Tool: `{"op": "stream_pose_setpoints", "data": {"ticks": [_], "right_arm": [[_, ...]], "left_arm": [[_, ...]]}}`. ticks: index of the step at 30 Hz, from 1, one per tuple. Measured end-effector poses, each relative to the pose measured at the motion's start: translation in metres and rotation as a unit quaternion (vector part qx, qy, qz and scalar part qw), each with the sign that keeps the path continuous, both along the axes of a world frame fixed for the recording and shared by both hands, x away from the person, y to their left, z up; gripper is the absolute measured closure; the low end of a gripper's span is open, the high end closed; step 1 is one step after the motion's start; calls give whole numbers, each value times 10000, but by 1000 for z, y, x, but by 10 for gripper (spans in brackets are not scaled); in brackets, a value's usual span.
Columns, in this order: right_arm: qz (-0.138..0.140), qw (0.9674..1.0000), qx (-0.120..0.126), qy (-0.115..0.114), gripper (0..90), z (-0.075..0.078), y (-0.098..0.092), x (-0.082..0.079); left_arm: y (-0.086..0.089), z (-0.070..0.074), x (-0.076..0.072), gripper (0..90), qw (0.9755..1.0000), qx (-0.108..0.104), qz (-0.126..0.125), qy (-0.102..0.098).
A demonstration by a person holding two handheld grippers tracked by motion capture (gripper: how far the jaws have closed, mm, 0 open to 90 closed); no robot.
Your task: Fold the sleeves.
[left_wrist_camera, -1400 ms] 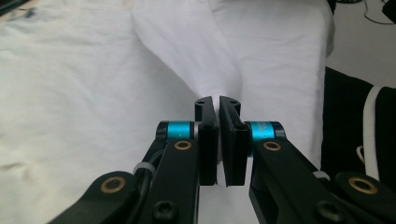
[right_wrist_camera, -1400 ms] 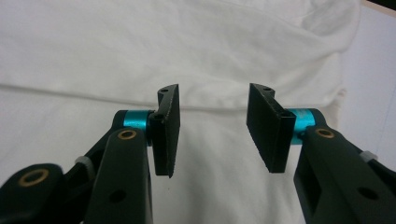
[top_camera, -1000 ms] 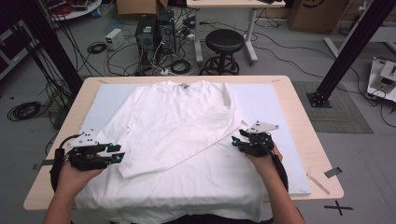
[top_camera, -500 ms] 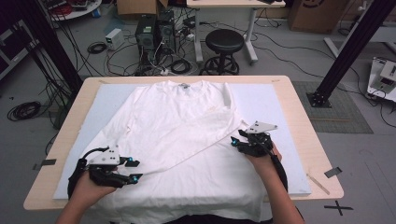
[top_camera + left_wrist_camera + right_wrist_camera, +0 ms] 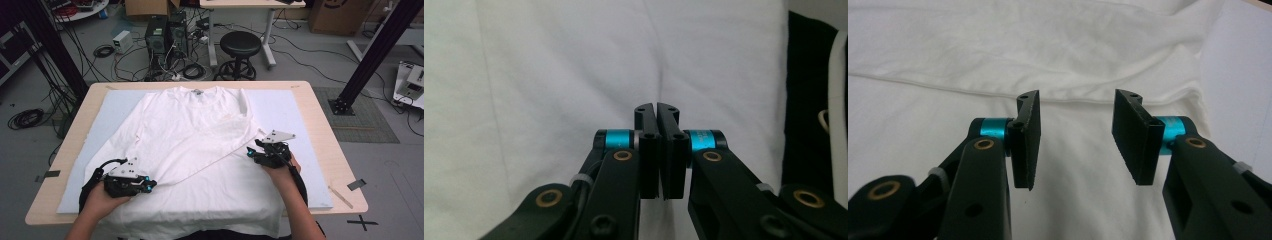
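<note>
Shirt [image 5: 200, 150] work is in hand: a white T-shirt lies flat, front up, on a pale blue mat [image 5: 295, 115] that covers most of the table [image 5: 320, 107], collar at the far edge and hem hanging over the near edge toward the person. One sleeve is already folded across the chest, leaving a diagonal edge that runs from the shirt's right shoulder down toward its near left side.

The left gripper [image 5: 148, 185] sits at the shirt's near left side, where that diagonal edge ends. Its jaws have just been closing and now stand clenched together; the left gripper view shows them pressed flat with white cloth behind them, but I cannot tell whether any fabric is pinched between them. Likely it is meant to take a hold there for the next fold.

The right gripper [image 5: 250, 151] rests at the shirt's right side, at the upper end of the diagonal edge, jaws released and apart over the cloth, probably poised to pin or take it.

A small neck label [image 5: 196, 91] sits inside the collar, too small to read.
</note>
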State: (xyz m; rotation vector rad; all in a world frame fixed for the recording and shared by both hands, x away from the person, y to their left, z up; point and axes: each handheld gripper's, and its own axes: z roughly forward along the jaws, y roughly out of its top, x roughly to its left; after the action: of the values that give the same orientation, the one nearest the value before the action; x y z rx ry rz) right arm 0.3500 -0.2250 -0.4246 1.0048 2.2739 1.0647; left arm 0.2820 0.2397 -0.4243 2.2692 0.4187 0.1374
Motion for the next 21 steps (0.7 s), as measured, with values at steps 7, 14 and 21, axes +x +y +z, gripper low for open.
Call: {"op": "stream_pose_setpoints", "data": {"ticks": [7, 14, 21], "right_arm": [[-38, 10000, 14, -1, 557, 0, -1, 1], [-71, 10000, -4, 35, 557, -2, -1, 2], [-70, 10000, -22, 46, 557, -2, -1, 1]], "left_arm": [[19, 12, 26, 875, 9971, -653, 306, 248], [31, -5, 49, 688, 9881, -435, 1415, 419], [32, 1, 39, 551, 9883, -618, 1390, 93]]}}
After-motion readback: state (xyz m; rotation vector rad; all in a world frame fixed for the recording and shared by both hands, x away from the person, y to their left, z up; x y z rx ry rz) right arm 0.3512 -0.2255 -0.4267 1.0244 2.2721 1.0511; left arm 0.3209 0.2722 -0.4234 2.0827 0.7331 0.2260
